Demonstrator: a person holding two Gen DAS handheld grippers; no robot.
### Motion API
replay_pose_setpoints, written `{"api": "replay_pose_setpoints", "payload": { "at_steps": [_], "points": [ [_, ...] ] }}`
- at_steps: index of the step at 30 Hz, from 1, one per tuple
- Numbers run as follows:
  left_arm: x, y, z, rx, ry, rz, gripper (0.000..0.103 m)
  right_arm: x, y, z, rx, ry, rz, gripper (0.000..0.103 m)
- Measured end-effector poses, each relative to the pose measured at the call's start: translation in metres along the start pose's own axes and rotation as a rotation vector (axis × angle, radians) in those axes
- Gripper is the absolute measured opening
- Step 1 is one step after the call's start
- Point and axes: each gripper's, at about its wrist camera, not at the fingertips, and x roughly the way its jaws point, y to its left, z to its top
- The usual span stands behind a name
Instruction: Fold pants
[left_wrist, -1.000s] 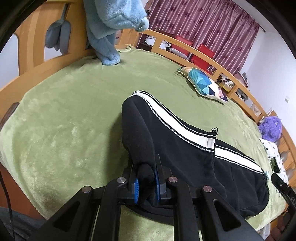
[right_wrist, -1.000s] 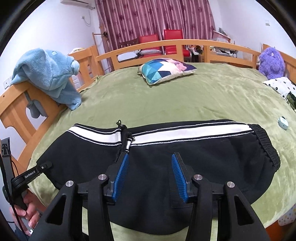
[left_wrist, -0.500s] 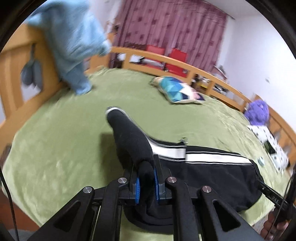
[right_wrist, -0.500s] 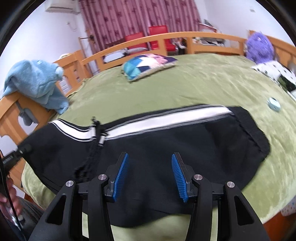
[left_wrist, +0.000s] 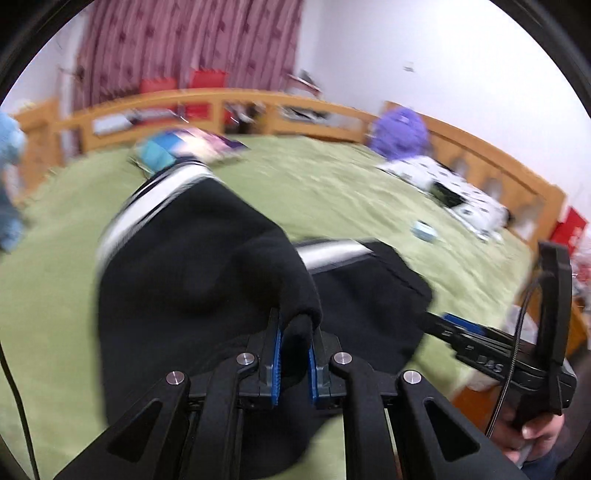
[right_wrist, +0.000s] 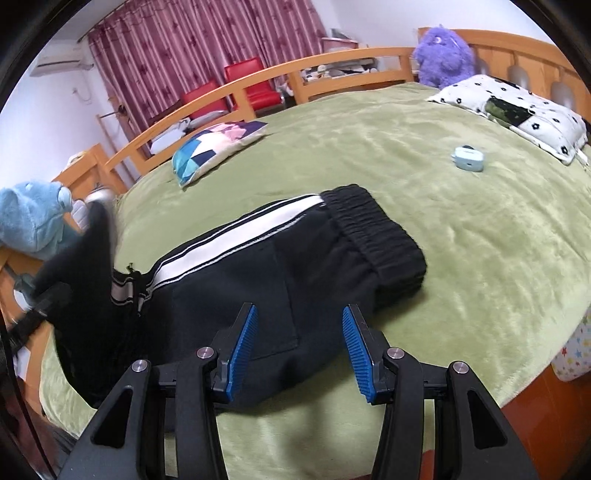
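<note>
Black pants (right_wrist: 295, 266) with a white side stripe lie on the green bed, the ribbed waistband (right_wrist: 373, 236) toward the right. My left gripper (left_wrist: 295, 332) is shut on the black leg end of the pants (left_wrist: 207, 280) and holds it lifted above the rest; that view is blurred. The raised leg also shows at the left of the right wrist view (right_wrist: 88, 266). My right gripper (right_wrist: 299, 325) is open and empty, just above the near edge of the pants by the pocket. It shows in the left wrist view (left_wrist: 458, 325) at the right.
The green blanket (right_wrist: 461, 229) covers the bed inside a wooden rail (right_wrist: 332, 62). A patterned cushion (right_wrist: 214, 144), a small blue case (right_wrist: 469, 158), a spotted white pillow (right_wrist: 517, 110), a purple plush (right_wrist: 443, 55) and a blue plush (right_wrist: 33, 218) lie around.
My left gripper has lifted the leg end and swung it right over the pants. The right gripper stays open and has shifted toward the waistband end.
</note>
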Motion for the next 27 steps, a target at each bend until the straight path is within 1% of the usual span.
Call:
{"api": "replay_pose_setpoints", "payload": {
  "at_steps": [1,2,5,6,8,9,10,11,13,16,18,21,24,25,26,27],
  "points": [
    [0.010,-0.002,-0.005,-0.025,0.029,-0.047,0.011,0.000,-0.002,0.000,0.003,0.004,0.009,0.048],
    [0.016,-0.003,-0.009,-0.039,0.049,-0.067,0.011,0.000,-0.004,0.000,0.009,0.007,0.018,0.048],
    [0.027,0.001,-0.018,-0.051,0.134,-0.072,0.013,0.005,-0.008,-0.004,0.028,0.033,0.057,0.049],
    [0.023,0.004,-0.020,-0.045,0.144,-0.068,0.014,0.006,-0.006,-0.006,0.026,0.042,0.066,0.049],
    [0.006,0.011,-0.023,-0.042,0.130,-0.089,0.019,0.011,-0.001,-0.009,0.016,0.059,0.080,0.049],
    [-0.001,0.016,-0.024,-0.053,0.120,-0.104,0.031,0.012,0.002,-0.010,0.010,0.062,0.087,0.049],
    [-0.013,0.025,-0.026,-0.077,0.106,-0.122,0.050,0.014,0.006,-0.011,0.007,0.067,0.102,0.050],
    [-0.021,0.032,-0.027,-0.095,0.086,-0.136,0.056,0.016,0.010,-0.012,0.008,0.071,0.116,0.051],
    [-0.032,0.044,-0.029,-0.109,0.051,-0.146,0.057,0.021,0.016,-0.012,0.016,0.082,0.163,0.051],
    [-0.043,0.065,-0.033,-0.143,0.021,-0.095,0.057,0.028,0.029,-0.010,0.024,0.090,0.218,0.052],
    [-0.044,0.082,-0.035,-0.172,0.025,-0.074,0.057,0.034,0.042,-0.012,0.016,0.096,0.216,0.058],
    [-0.047,0.107,-0.043,-0.224,0.042,-0.045,0.057,0.058,0.066,-0.020,-0.018,0.151,0.190,0.059],
    [-0.051,0.125,-0.048,-0.248,0.039,-0.022,0.057,0.089,0.089,-0.033,-0.061,0.214,0.155,0.058],
    [-0.053,0.131,-0.049,-0.258,0.038,-0.014,0.057,0.099,0.099,-0.037,-0.089,0.226,0.136,0.053],
    [-0.054,0.137,-0.050,-0.271,0.038,-0.009,0.057,0.106,0.106,-0.039,-0.109,0.228,0.115,0.040],
    [-0.054,0.142,-0.050,-0.280,0.040,-0.007,0.057,0.109,0.114,-0.040,-0.139,0.210,0.076,0.023]
  ]
}}
